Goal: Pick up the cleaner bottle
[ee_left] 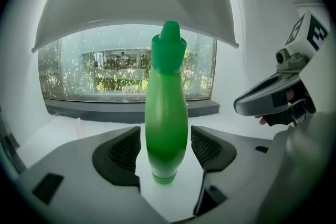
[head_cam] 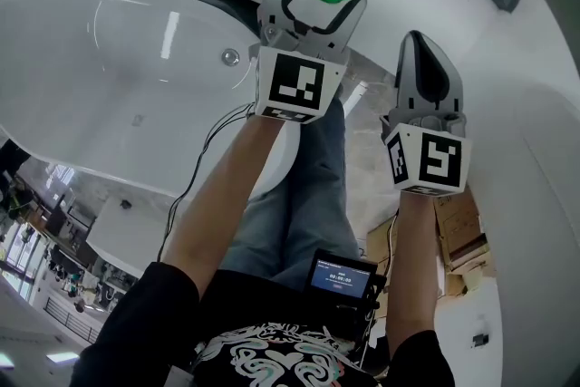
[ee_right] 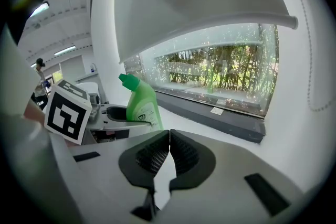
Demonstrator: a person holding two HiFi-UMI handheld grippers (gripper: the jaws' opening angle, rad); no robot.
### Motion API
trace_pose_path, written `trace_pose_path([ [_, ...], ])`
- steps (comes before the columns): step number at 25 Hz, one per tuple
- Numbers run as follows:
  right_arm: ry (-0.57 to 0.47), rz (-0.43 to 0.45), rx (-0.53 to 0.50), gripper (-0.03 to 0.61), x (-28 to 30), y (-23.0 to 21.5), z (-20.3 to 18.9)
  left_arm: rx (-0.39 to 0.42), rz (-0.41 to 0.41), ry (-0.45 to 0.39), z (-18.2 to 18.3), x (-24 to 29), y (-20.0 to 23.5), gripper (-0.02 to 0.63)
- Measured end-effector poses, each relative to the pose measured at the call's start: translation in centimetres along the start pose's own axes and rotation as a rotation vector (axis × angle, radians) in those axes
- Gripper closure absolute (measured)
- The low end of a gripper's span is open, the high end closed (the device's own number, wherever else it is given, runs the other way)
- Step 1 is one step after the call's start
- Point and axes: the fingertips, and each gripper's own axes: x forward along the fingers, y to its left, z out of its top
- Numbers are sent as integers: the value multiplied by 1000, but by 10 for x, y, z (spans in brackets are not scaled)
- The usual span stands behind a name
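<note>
Item: slim green plastic cleaner bottle (ee_left: 166, 128) with nozzle cap, upright on the white ledge (ee_left: 73, 128) between the spread, non-touching jaws of the left hand-held gripper (ee_left: 166, 148); probably light, smooth-walled and slightly squeezable, best pinched across the lower body; right hand-held gripper (ee_right: 169, 152) pressed together, empty.

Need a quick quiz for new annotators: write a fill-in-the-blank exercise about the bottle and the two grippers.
1. The cleaner bottle is ____ in colour.
2. The left gripper has its jaws ____, one on each side of the bottle, with the pads not pressing on it.
3. The right gripper has its jaws ____, with nothing between them.
Missing words: green; open; shut.
</note>
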Motion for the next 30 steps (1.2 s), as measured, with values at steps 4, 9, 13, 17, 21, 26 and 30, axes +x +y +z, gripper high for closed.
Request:
trace_pose_path([
  [4,-5,3,11,552,3,-2,1,8,-18,-3,0,5,-1,327],
  [9,-13,4,9,552,9,-8,4,3,-42,-22,3,13,-6,327],
  [13,-14,-1,20,552,10,-8,4,-28,-39,-47,6,18,-5,327],
  [17,-5,-1,22,552,9,-8,-1,-56,-27,-69,8,23,-3,327],
  [21,-1,-1,21,552,6,-9,-4,-97,-12,-59,5,28,0,327],
  [26,8,-4,15,552,3,-12,-5,14,46,28,-10,36,2,339],
  [30,15,-13,16,552,0,-19,-5,4,113,17,-8,38,7,393],
])
